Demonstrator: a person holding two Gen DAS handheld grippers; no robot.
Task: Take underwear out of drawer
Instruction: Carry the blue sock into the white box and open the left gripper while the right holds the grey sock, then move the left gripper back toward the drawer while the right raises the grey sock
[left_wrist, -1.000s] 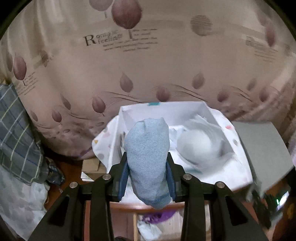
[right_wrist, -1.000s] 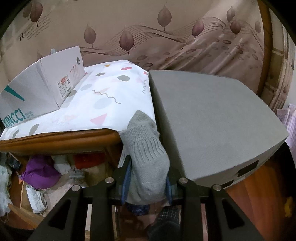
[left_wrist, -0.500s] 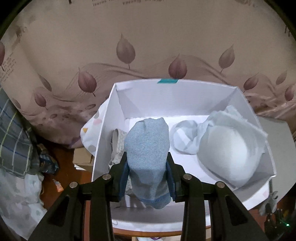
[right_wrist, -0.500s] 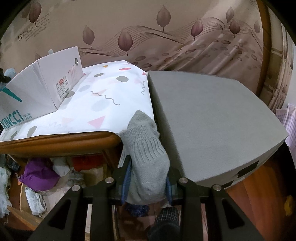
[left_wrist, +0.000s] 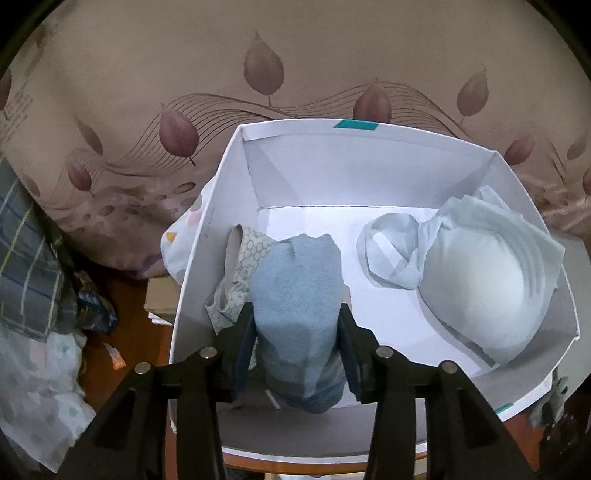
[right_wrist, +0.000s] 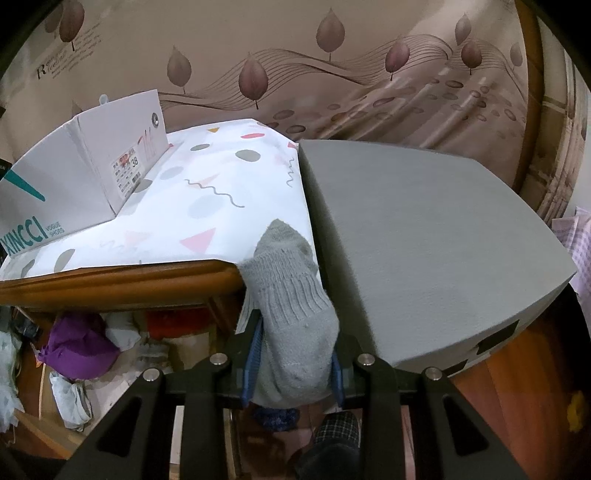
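In the left wrist view a white cardboard box (left_wrist: 369, 133) lies open below me. Inside it, patterned underwear (left_wrist: 243, 251) rests against the left wall, and a pale blue garment (left_wrist: 391, 251) and a white bra (left_wrist: 480, 288) fill the right side. My left gripper (left_wrist: 295, 314) hangs over the box's near left part with a blue sock (left_wrist: 295, 288) between its pads. Its jaws are opening, and the sock still touches both pads. My right gripper (right_wrist: 295, 332) is shut on a grey sock (right_wrist: 291, 295) at the table's corner.
A patterned white cloth (right_wrist: 221, 184) covers the wooden table (right_wrist: 110, 284). On it, the right wrist view shows the same box (right_wrist: 92, 166) from outside, with a large grey block (right_wrist: 424, 240) to the right. Clothes and a purple bag (right_wrist: 74, 343) lie on the floor. A leaf-print curtain hangs behind.
My left gripper has come down and forward over the box, which now fills the view, and its jaws stand slightly wider around the blue sock. The right gripper has not moved.
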